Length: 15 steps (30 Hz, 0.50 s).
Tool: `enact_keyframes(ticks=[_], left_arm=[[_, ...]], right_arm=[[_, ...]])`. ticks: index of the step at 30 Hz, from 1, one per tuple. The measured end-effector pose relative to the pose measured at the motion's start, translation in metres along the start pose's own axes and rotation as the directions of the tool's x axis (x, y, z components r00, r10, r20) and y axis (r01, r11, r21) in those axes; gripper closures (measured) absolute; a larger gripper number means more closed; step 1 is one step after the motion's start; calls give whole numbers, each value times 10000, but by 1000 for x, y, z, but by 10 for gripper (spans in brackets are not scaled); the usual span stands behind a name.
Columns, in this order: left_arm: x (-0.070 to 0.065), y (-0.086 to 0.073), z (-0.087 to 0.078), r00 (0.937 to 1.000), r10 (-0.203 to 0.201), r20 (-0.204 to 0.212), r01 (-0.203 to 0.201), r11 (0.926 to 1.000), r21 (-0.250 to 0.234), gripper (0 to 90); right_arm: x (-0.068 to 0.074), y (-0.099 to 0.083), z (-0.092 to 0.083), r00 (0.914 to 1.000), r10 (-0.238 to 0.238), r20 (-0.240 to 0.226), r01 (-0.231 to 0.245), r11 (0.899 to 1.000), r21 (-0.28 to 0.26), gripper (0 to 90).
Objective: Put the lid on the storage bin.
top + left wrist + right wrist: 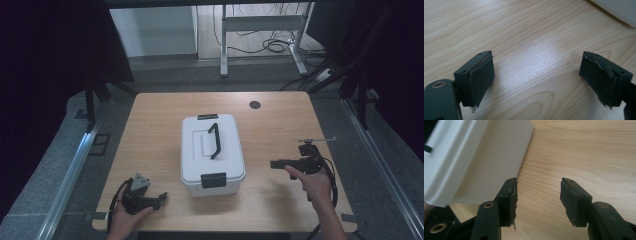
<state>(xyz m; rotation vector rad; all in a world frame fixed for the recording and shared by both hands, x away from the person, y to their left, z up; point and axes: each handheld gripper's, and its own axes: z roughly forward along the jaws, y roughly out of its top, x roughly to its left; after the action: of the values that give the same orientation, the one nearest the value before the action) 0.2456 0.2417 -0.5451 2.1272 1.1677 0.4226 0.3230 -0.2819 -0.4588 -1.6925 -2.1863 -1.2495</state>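
A white lidded box (212, 154) stands near the middle of the wooden table (280, 125), its long side running from near to far. A black handle (215, 140) lies across its lid, a black latch (213, 180) sits on its near end and another (207, 117) on its far end. The left tongs (159, 199) rest at the near left corner of the table, held by the person's left hand (125, 220), just left of the box's near end; in the left gripper view their jaws stand wide apart over bare wood, with a corner of the white box (619, 11) at the upper right. The right tongs (276, 163) are held by the right hand (312, 182) to the right of the box, pointing left toward it and apart from it; in the right gripper view the jaws are spread wide, holding nothing, with the box's white side wall (486, 162) just beyond the left jaw. A dark round hole (255, 105) marks the far side of the table.
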Motion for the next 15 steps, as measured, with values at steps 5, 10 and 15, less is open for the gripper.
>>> enact_keyframes(ticks=[5, 10, 15], left_arm=[[0, 0, 0, 10000, -5, -7, 5, 10000, -4, 126], [0, 0, 0, 10000, -4, -4, 4, 10000, -3, 126], [0, 0, 0, 10000, -5, -5, 5, 10000, -3, 126]], right_arm=[[-10, -6, -5, 9998, 102, 152, -101, 9999, -67, 481], [-12, -9, 0, 9997, 213, 113, -214, 9998, 35, 482], [-14, -11, 4, 9996, 279, 107, -280, 9995, 153, 479]])
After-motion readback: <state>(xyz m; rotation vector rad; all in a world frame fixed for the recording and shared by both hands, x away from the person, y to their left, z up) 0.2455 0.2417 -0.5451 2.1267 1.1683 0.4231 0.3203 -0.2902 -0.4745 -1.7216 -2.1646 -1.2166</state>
